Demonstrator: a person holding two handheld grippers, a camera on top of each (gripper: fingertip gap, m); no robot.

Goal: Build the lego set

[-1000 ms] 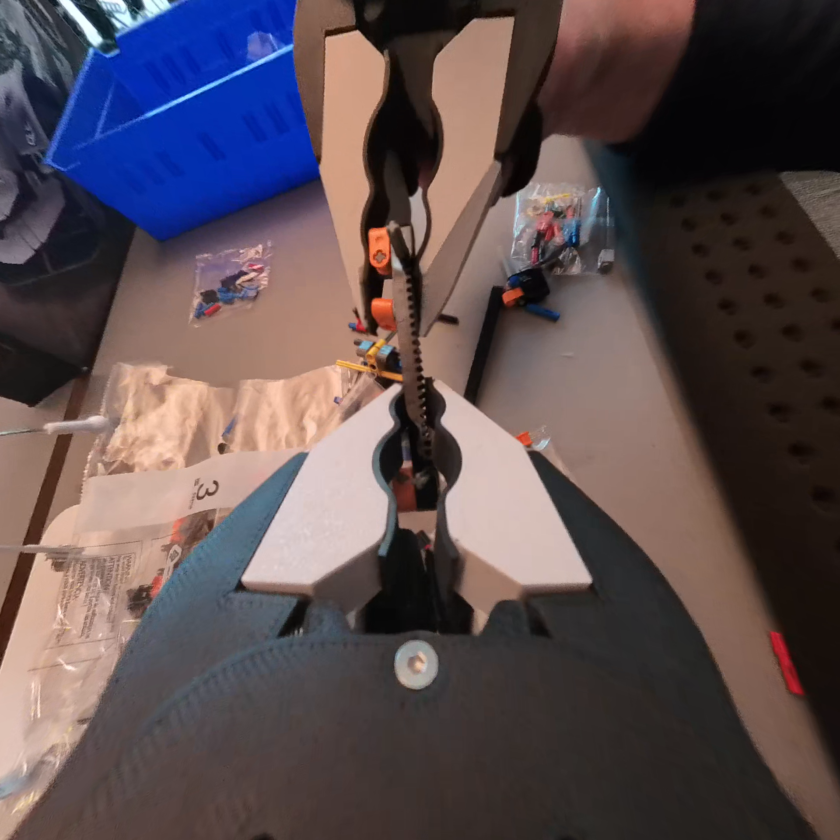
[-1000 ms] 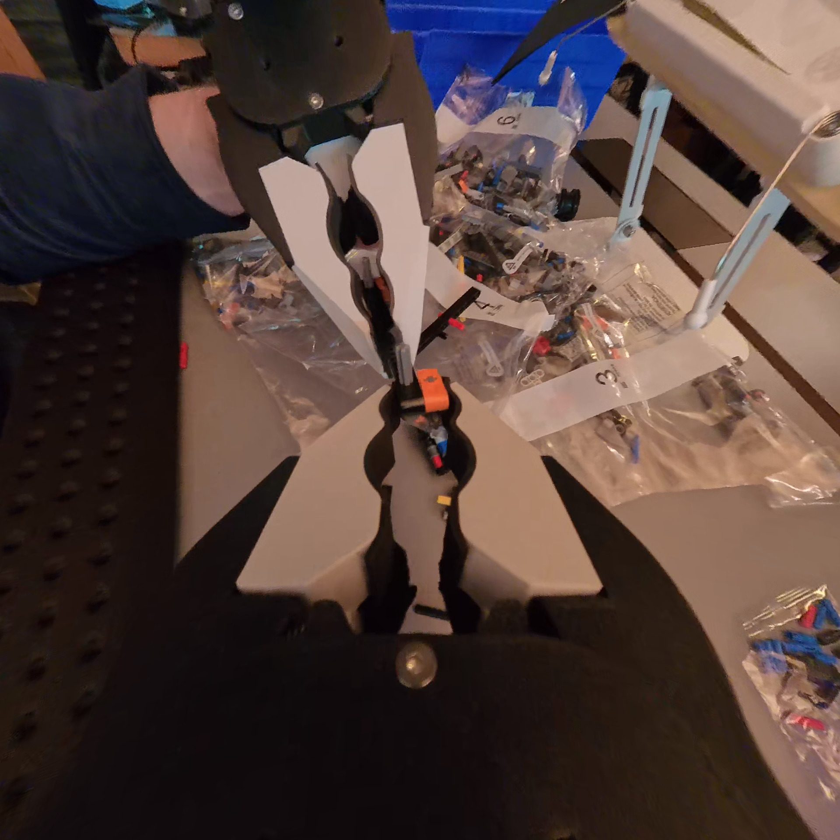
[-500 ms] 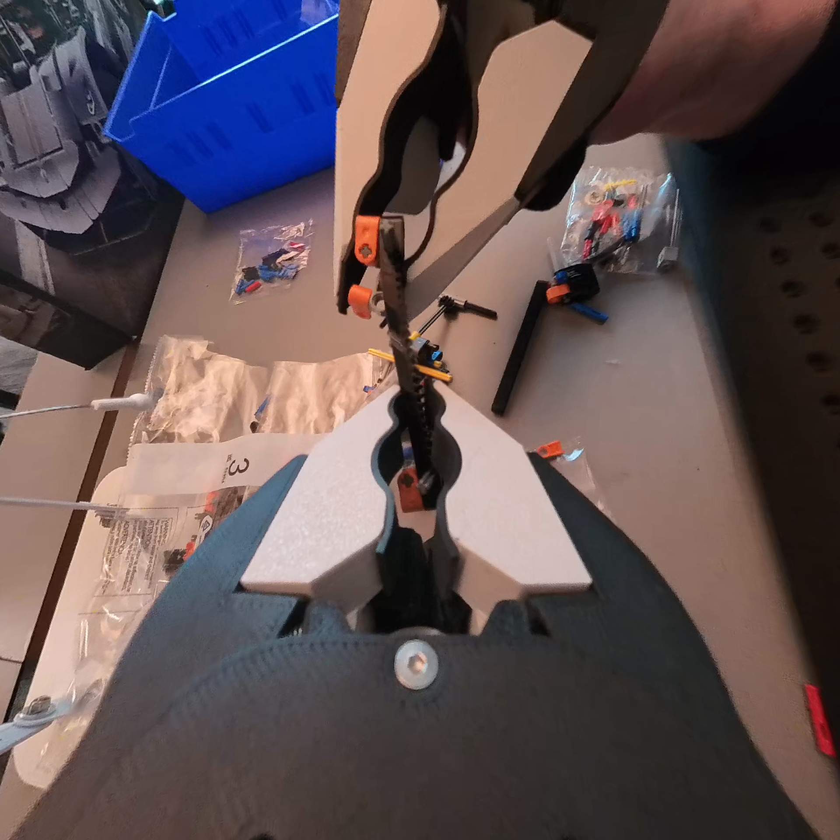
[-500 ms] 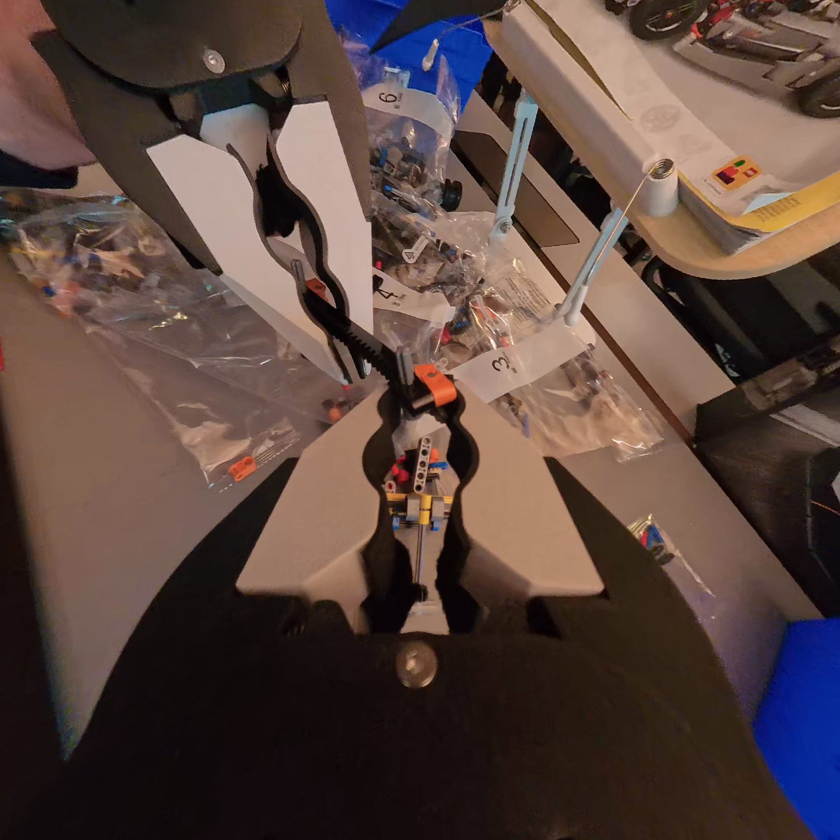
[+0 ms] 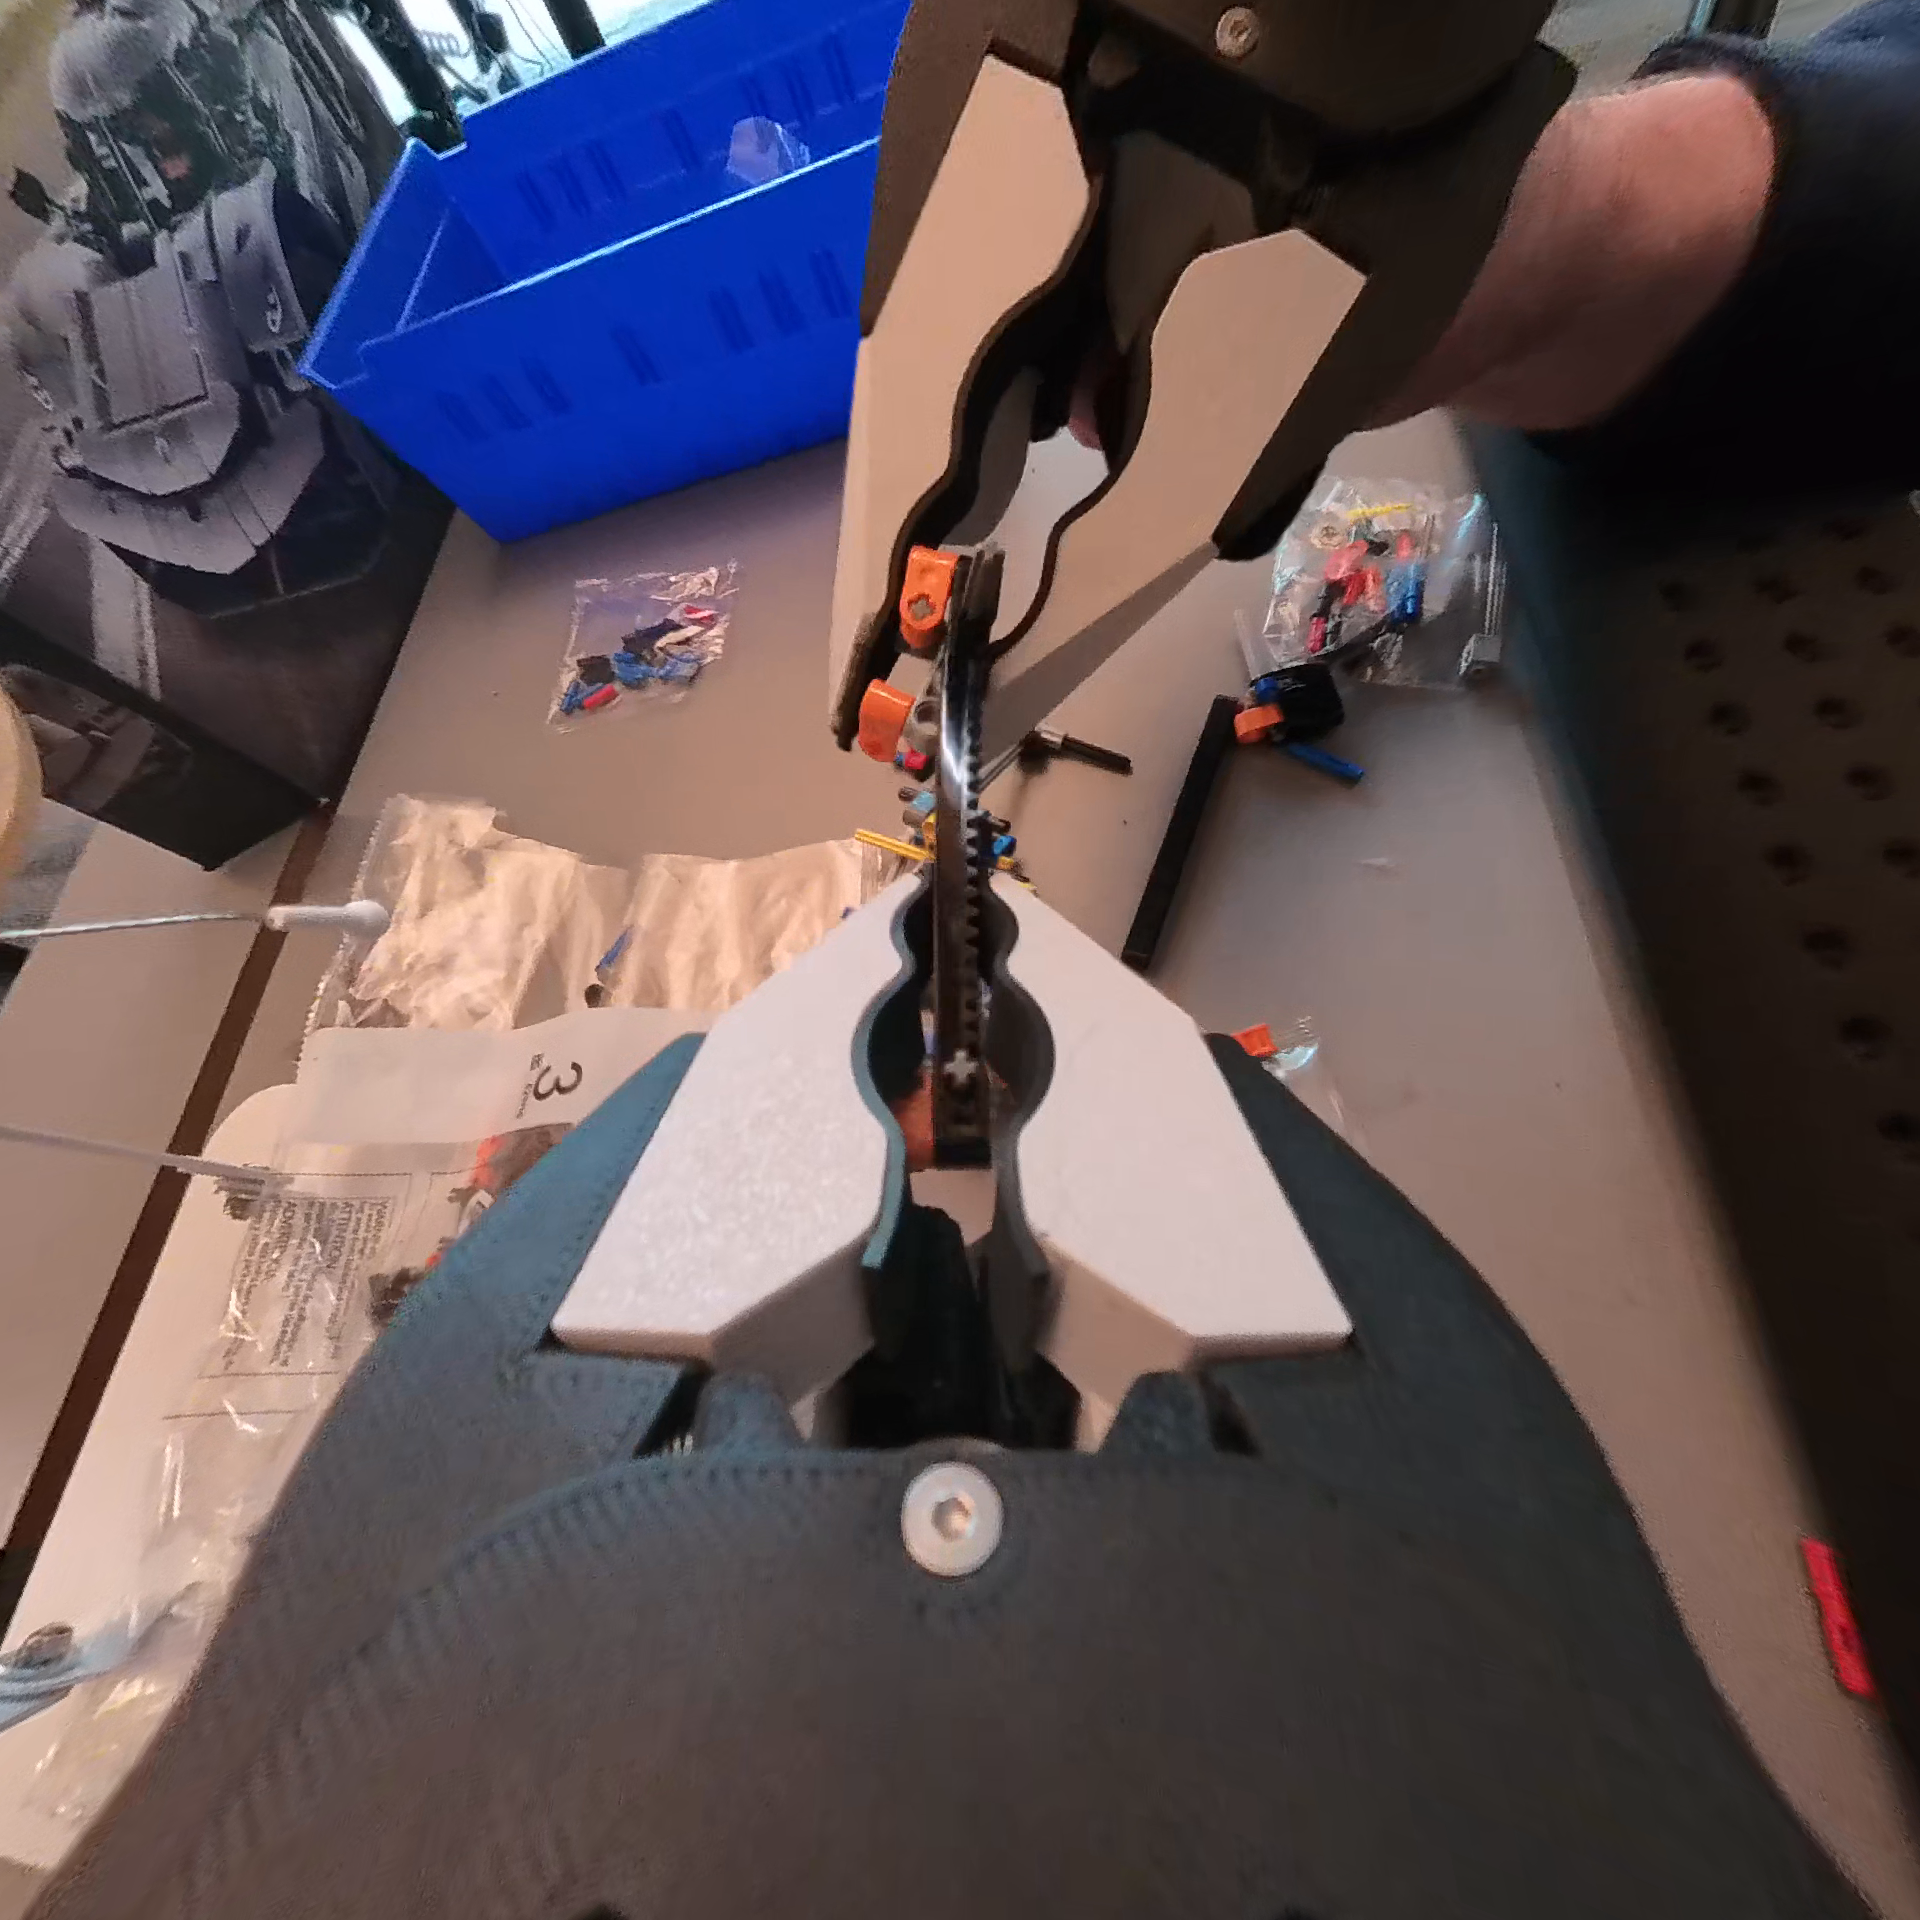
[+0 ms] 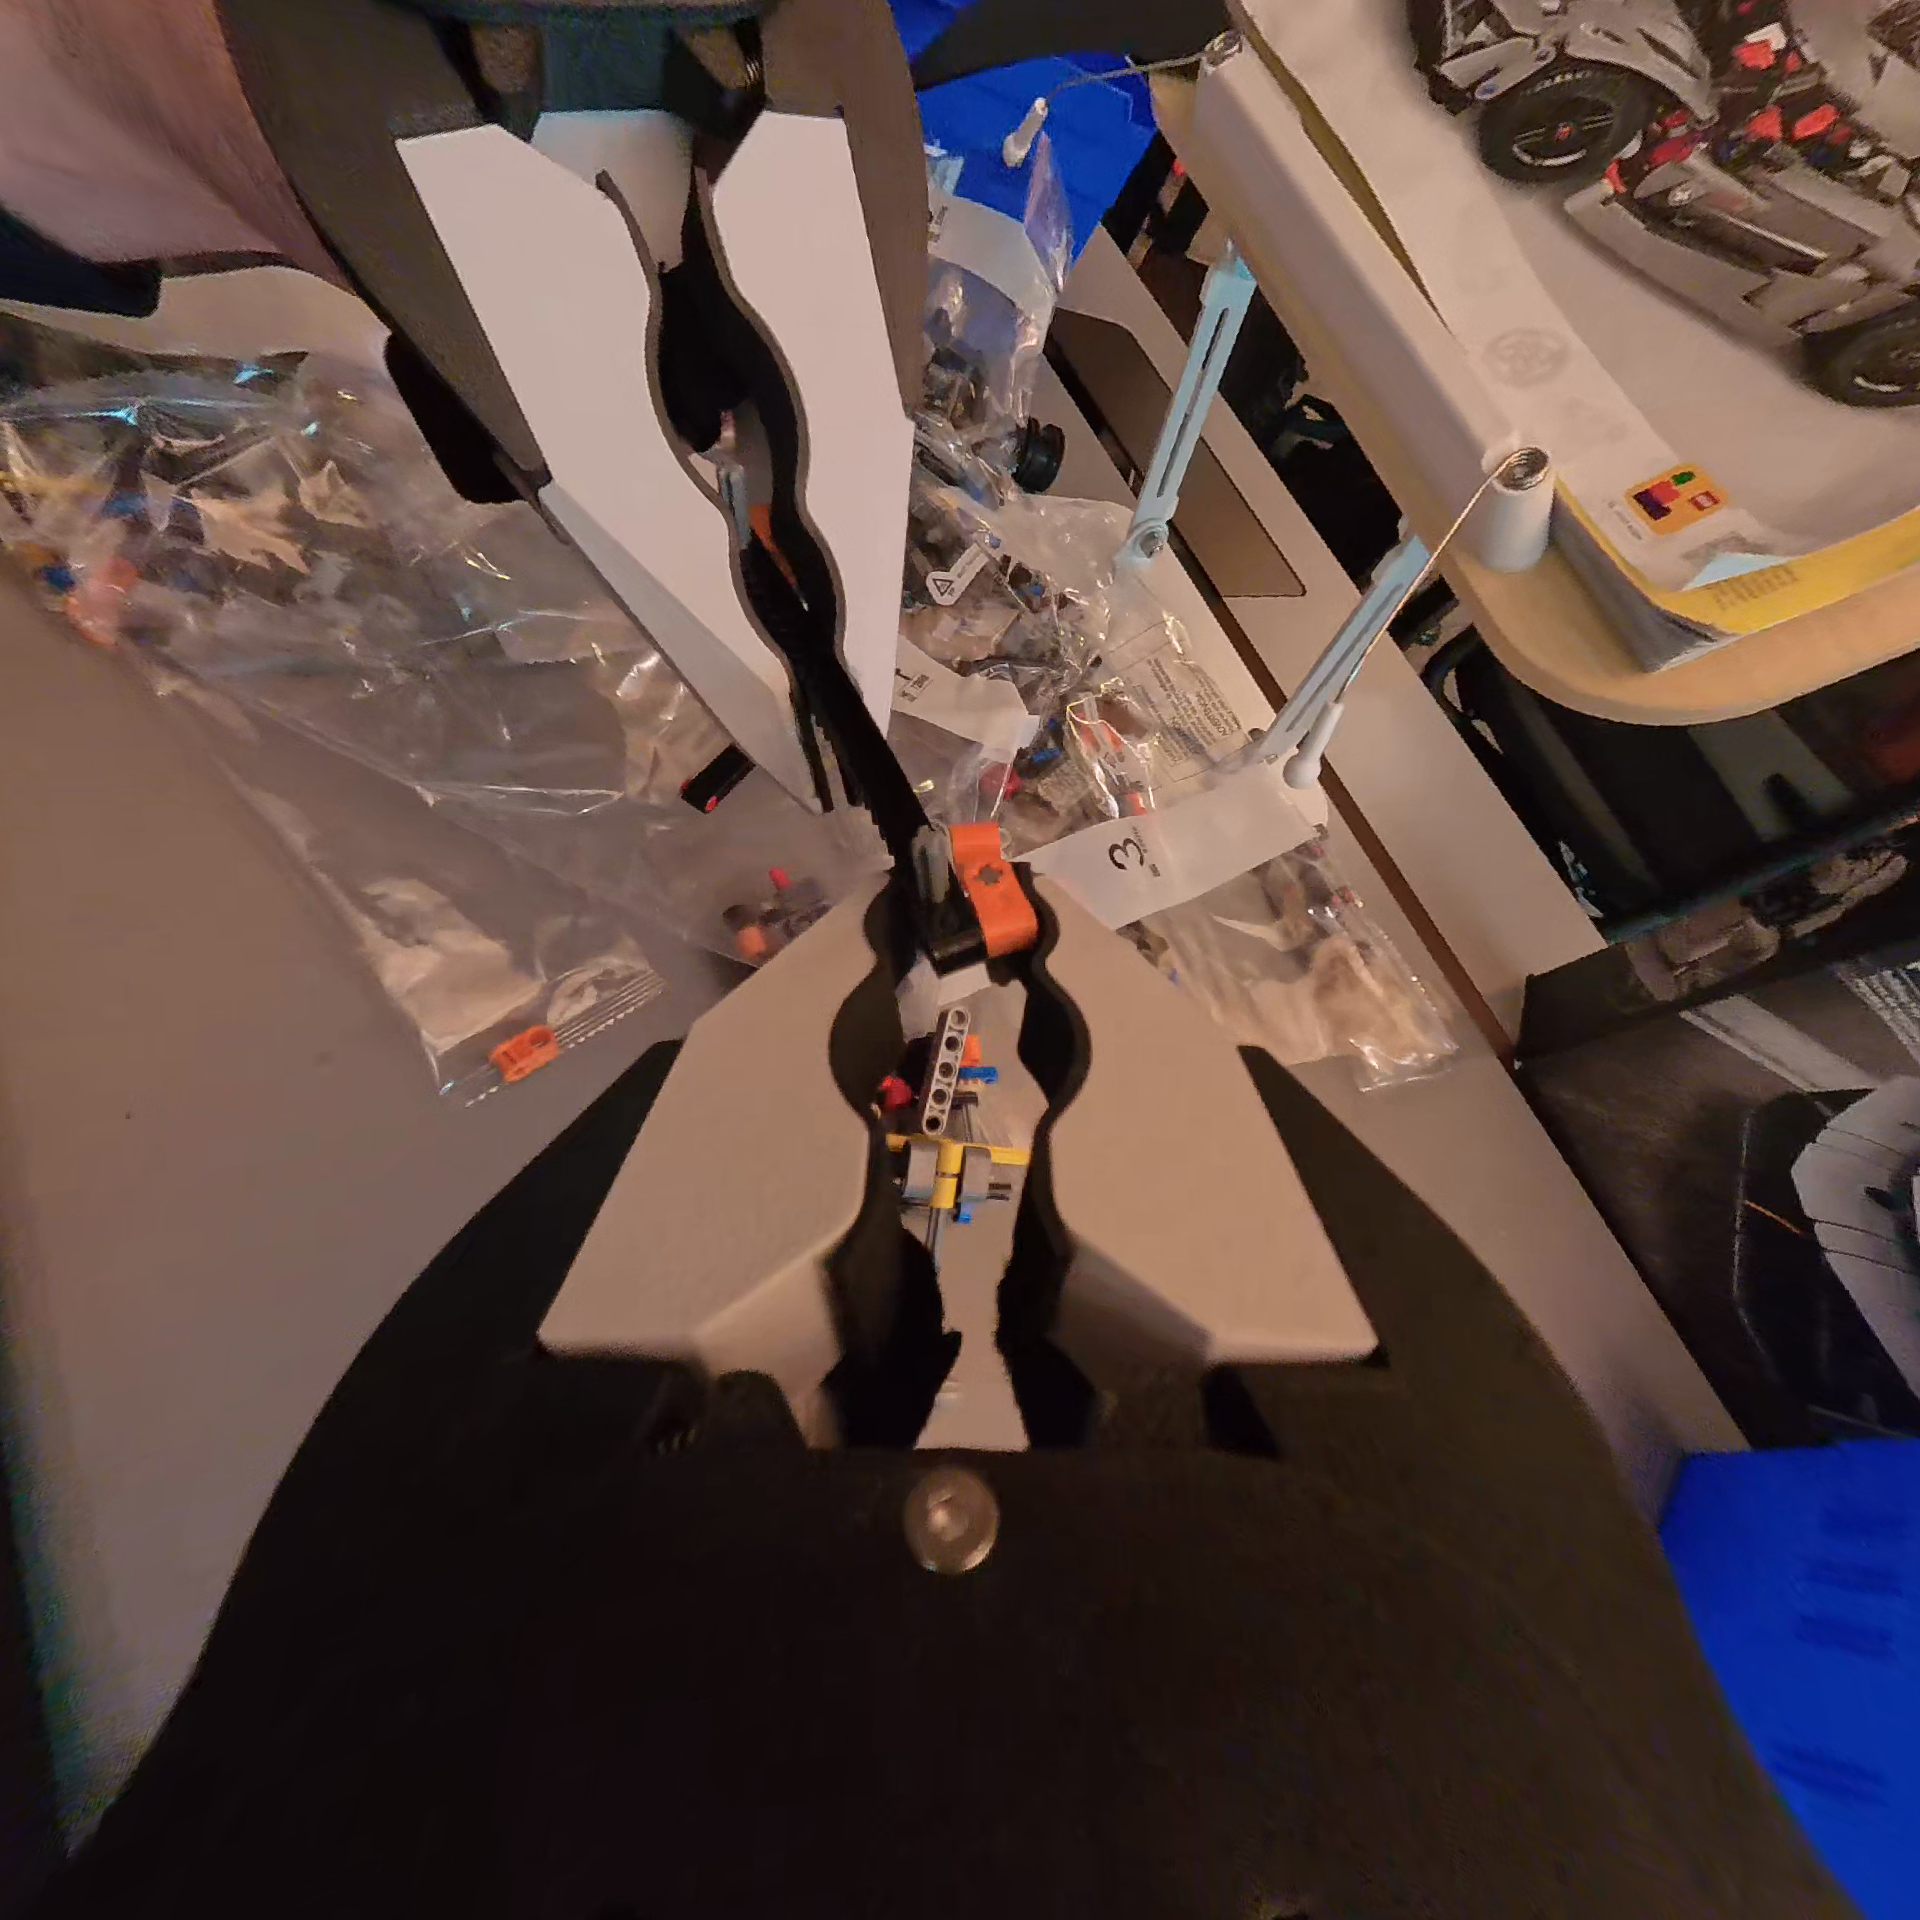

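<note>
Both grippers lifted, sharing one part

Our left gripper [image 5: 961, 914] and right gripper [image 6: 961, 914] have raised the black gear rack [image 5: 961, 883], both clamped on it; orange connectors [image 5: 925, 597] look seated.

From my left side, in the lower left of the frame, a plastic bag [image 5: 260, 1382] carries a white paper label [image 5: 457, 1081] with one big printed number, and under it a block of small warning print [image 5: 312, 1247]. A red tag [image 5: 1839, 1652] with tiny letters sits at the lower right edge; I cannot read it.

From my right side, right of centre, the numbered label [image 6: 1164, 857] shows again, with small print [image 6: 1195, 707] above it. A booklet [image 6: 1745, 592] at the upper right bears a small coloured sticker [image 6: 1662, 504].
</note>
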